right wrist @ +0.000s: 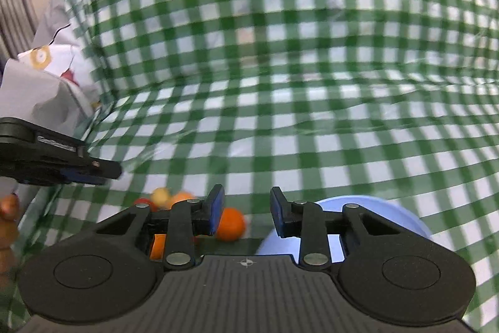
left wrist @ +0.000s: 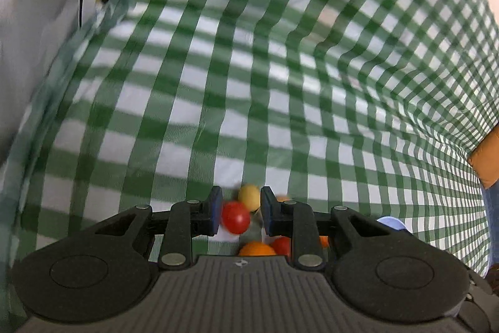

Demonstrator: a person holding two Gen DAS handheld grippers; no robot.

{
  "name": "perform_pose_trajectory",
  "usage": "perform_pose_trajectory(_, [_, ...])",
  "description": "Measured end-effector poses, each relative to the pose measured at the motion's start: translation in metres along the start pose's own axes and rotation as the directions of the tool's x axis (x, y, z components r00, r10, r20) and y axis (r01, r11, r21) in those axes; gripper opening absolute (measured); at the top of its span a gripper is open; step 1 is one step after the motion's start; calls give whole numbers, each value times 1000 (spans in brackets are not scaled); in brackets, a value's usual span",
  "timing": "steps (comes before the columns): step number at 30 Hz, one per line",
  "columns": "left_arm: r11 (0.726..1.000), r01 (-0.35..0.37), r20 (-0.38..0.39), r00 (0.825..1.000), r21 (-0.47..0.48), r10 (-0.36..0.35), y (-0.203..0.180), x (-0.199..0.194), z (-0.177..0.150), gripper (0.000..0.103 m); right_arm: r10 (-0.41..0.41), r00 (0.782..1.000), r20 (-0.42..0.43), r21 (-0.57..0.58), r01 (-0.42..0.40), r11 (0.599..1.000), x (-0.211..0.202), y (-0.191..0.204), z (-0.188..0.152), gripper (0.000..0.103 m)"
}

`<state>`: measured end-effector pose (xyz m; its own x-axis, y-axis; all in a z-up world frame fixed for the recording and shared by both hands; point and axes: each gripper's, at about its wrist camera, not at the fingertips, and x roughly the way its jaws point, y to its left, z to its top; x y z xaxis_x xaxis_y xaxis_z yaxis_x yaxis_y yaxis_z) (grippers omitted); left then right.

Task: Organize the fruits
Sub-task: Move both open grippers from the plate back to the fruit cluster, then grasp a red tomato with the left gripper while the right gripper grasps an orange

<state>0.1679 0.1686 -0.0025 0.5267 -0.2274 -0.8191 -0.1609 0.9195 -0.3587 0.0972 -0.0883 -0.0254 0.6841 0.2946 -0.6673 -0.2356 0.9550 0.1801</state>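
Green-and-white checked cloth [left wrist: 280, 83], thin and rippled, covers the tabletop under both my grippers. L gripper [left wrist: 238, 213] has its jaws set narrow w/ blue pads; a smooth round red fruit [left wrist: 236, 217] sits in the gap, but I can't tell if the pads press on it. Behind it a pale yellow ball [left wrist: 249, 195], below it an orange one [left wrist: 257, 248] and another red one. R gripper [right wrist: 246, 213] is also narrow, nothing between the pads; a round orange fruit [right wrist: 230, 223] lies just beside its L pad. Only the R view shows the pale blue bowl [right wrist: 374, 208], contents hidden by the gripper, and the L gripper from the side. Crumpled printed bag [right wrist: 46, 83] at L edge.
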Motion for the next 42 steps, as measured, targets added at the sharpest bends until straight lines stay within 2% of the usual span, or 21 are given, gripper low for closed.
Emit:
perform_pose_trajectory(4, [1000,17,-38,999,3,-16,0,9,-4,28,32,997,-67,-4,-32,999,18,18,-1,35])
perform_pose_trajectory(9, [1000,-15,-69,997,18,16,0,21,-5,29,63,989,-135,-41,-69,997,39,42,-7,35])
perform_pose_trajectory(14, [999,-39,-95,995,10,40,0,34,-5,31,-39,989,-139,-60,31,998,57,46,-9,36])
perform_pose_trajectory(17, [999,-48,-107,993,16,49,-2,41,-5,31,-87,981,-175,-74,75,994,71,45,-10,42])
perform_pose_trajectory(19, [999,-46,-116,992,19,48,-3,46,-6,32,-127,977,-174,-126,106,986,76,47,-12,50])
perform_pose_trajectory(21, [998,-54,-122,991,30,57,-6,49,-8,32,-170,971,-170,-174,140,975,81,51,-13,51])
perform_pose_trajectory(26, [995,-74,-124,989,65,81,-14,56,-9,32,-198,959,-202,-167,165,972,91,41,-14,51])
perform_pose_trajectory(30, [992,-88,-123,987,95,99,-18,61,-10,31,-187,955,-229,-174,149,974,98,40,-15,50])
perform_pose_trajectory(31, [991,-90,-120,987,102,102,-19,61,-10,30,-181,957,-228,-174,143,974,97,40,-15,41])
perform_pose_trajectory(32, [990,-91,-119,988,110,104,-20,60,-9,30,-181,958,-224,-178,143,974,95,40,-14,39])
perform_pose_trajectory(36, [989,-87,-101,990,116,99,-23,52,-4,30,-156,970,-186,-154,128,980,83,37,-8,38])
perform_pose_trajectory(42, [986,-85,-34,995,143,90,-31,25,-1,30,-97,990,-98,-93,88,992,49,31,10,38])
